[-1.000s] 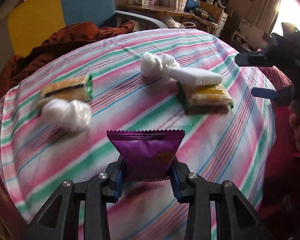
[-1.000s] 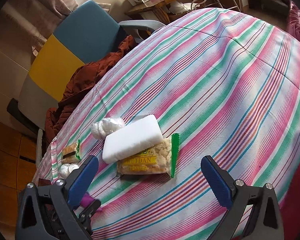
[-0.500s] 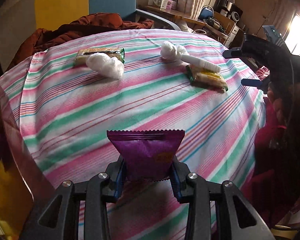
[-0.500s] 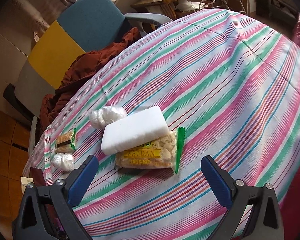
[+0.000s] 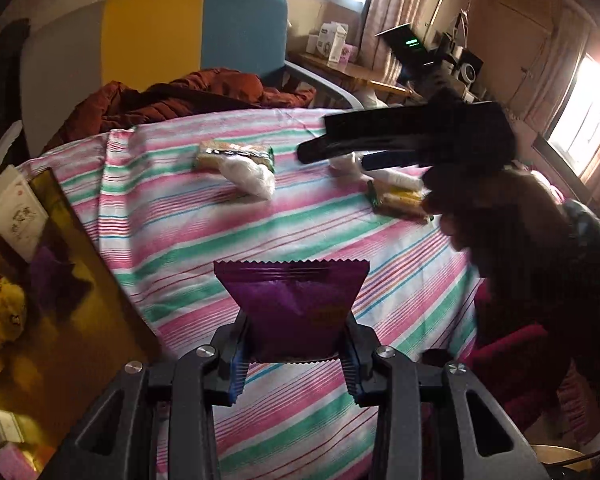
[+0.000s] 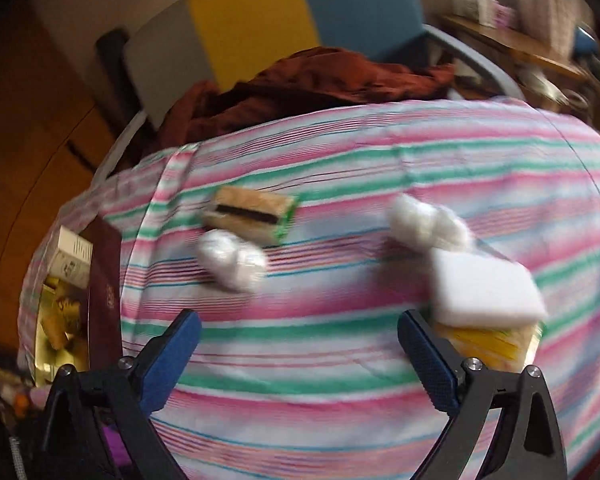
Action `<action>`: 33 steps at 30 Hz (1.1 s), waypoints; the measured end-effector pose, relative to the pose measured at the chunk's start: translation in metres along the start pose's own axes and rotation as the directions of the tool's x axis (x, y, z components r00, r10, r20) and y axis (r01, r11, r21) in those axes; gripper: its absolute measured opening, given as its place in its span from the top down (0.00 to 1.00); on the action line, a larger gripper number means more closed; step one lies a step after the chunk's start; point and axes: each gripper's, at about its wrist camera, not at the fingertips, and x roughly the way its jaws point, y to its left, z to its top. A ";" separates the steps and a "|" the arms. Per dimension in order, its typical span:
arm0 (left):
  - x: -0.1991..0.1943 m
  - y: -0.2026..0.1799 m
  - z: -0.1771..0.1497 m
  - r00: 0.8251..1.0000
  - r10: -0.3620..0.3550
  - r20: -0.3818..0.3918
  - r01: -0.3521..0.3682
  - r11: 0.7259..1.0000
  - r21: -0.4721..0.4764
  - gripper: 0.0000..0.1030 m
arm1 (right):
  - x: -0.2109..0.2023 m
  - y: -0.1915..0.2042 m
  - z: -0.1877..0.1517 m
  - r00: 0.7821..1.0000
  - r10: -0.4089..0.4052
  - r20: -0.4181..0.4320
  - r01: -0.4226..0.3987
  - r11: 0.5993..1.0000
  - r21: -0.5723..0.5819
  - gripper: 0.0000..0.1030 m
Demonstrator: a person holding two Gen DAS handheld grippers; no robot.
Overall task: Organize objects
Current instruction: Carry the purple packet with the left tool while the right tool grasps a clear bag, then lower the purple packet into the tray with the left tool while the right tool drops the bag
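Observation:
My left gripper [image 5: 294, 354] is shut on a purple snack packet [image 5: 292, 304] and holds it above the near left part of the striped table [image 5: 308, 236]. My right gripper [image 6: 300, 340] is open and empty, low over the table; it also shows in the left wrist view [image 5: 332, 152]. On the table lie a brown biscuit packet [image 6: 252, 214], a white plastic-wrapped ball [image 6: 232, 258], a second white ball [image 6: 424, 222], a white sponge block [image 6: 484, 288] and a yellow snack packet [image 6: 492, 346] under it.
An open box with a gold lining [image 5: 32, 280] stands at the table's left edge and holds several snacks. A chair with a rust-brown jacket [image 5: 180, 100] stands behind the table. A desk with clutter [image 5: 352, 68] is at the far right.
My left gripper has pulled back and left with the purple packet, so the box has come into view. My right gripper has swung left towards the biscuit packet and white ball.

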 end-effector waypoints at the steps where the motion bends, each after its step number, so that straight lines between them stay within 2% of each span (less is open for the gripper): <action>1: -0.005 0.004 -0.001 1.000 0.005 0.007 -0.005 1.000 -0.009 0.63 | 0.008 0.008 0.004 1.000 0.000 -0.007 0.000 1.000 -0.021 0.07; 9: -0.039 0.041 -0.011 0.998 0.052 0.047 -0.046 0.992 -0.118 0.63 | 0.074 0.049 0.028 0.993 -0.082 -0.083 0.068 0.985 -0.161 0.18; 10: -0.041 0.043 -0.013 0.997 0.059 0.050 -0.052 0.990 -0.128 0.63 | 0.079 0.050 0.029 0.992 -0.092 -0.084 0.076 0.983 -0.169 0.23; 12: -0.046 0.050 -0.015 0.996 0.068 0.054 -0.059 0.987 -0.152 0.63 | 0.085 0.052 0.030 0.990 -0.116 -0.082 0.099 0.978 -0.183 0.46; 14: -0.049 0.056 -0.017 0.995 0.080 0.059 -0.069 0.983 -0.168 0.63 | 0.084 0.051 0.029 0.990 -0.121 -0.080 0.103 0.976 -0.193 0.58; 18: -0.057 0.067 -0.020 0.992 0.103 0.069 -0.088 0.977 -0.196 0.63 | 0.065 0.052 0.021 0.993 -0.103 -0.053 0.091 0.976 -0.200 0.59; 24: -0.069 0.084 -0.025 0.986 0.148 0.083 -0.124 0.962 -0.244 0.63 | 0.021 0.060 0.007 1.000 -0.002 0.002 0.002 0.983 -0.186 0.59; 29: -0.081 0.098 -0.033 0.976 0.202 0.084 -0.170 0.941 -0.291 0.63 | -0.008 0.091 -0.007 0.993 0.119 0.018 -0.113 0.972 -0.206 0.59; 33: -0.088 0.112 -0.044 0.967 0.246 0.072 -0.209 0.919 -0.333 0.62 | -0.024 0.131 -0.020 0.979 0.203 0.014 -0.192 0.944 -0.269 0.59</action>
